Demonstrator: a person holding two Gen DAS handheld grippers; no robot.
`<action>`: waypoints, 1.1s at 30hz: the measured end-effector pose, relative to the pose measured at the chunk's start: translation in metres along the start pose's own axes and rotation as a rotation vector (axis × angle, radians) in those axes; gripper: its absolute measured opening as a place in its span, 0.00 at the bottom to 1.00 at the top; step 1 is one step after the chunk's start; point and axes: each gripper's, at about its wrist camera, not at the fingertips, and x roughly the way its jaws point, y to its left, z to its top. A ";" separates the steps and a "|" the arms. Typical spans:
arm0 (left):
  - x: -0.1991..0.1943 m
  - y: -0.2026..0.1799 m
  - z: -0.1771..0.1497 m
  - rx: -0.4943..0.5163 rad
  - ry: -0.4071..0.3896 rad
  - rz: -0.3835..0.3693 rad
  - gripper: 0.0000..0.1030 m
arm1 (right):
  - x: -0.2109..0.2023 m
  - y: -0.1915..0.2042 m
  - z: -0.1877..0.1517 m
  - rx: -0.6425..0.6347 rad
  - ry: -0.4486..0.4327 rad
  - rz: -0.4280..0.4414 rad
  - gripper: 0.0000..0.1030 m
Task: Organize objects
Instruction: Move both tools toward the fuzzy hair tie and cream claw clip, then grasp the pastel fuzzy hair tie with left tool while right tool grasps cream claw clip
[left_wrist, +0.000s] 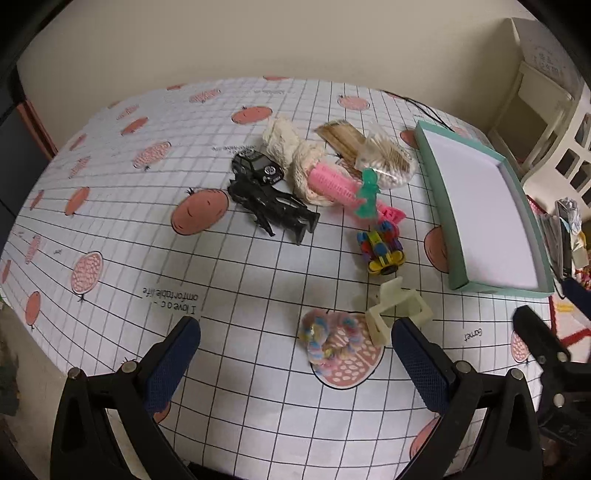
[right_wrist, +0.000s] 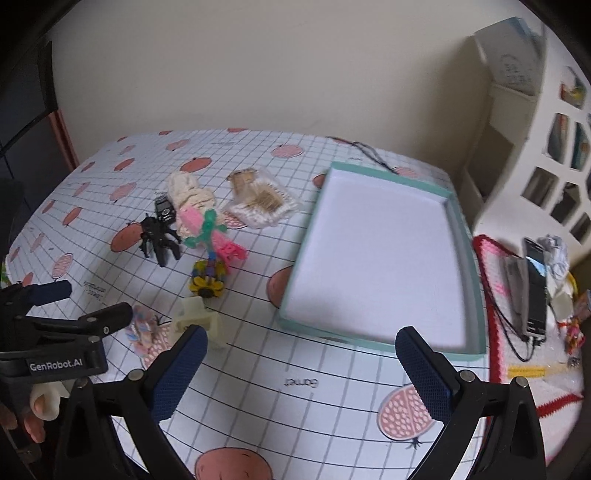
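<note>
Left tongs spread wide, empty, low over tabletop. Pastel fuzzy ring directly ahead between tips: soft, light, squashy; pinch across one plush loop. Cream clip just beside it: stiff plastic, likely slippery; grip flat sides. Right tongs also spread, empty, near empty teal box.

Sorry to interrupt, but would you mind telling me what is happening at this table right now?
A person holds a gripper in each hand over a table scattered with small items. Both the left gripper and right gripper are open and empty. The teal tray holds nothing yet; the cream clip and pastel scrunchie lie nearest the left gripper.
</note>
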 end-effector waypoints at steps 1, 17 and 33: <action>0.002 0.002 0.002 -0.005 0.014 -0.001 1.00 | 0.003 0.002 0.001 -0.006 0.008 0.005 1.00; 0.028 0.004 0.007 -0.044 0.129 -0.082 0.89 | 0.046 0.035 0.003 -0.109 0.094 0.092 0.97; 0.041 0.010 0.005 -0.088 0.184 -0.158 0.73 | 0.070 0.065 -0.010 -0.193 0.115 0.168 0.92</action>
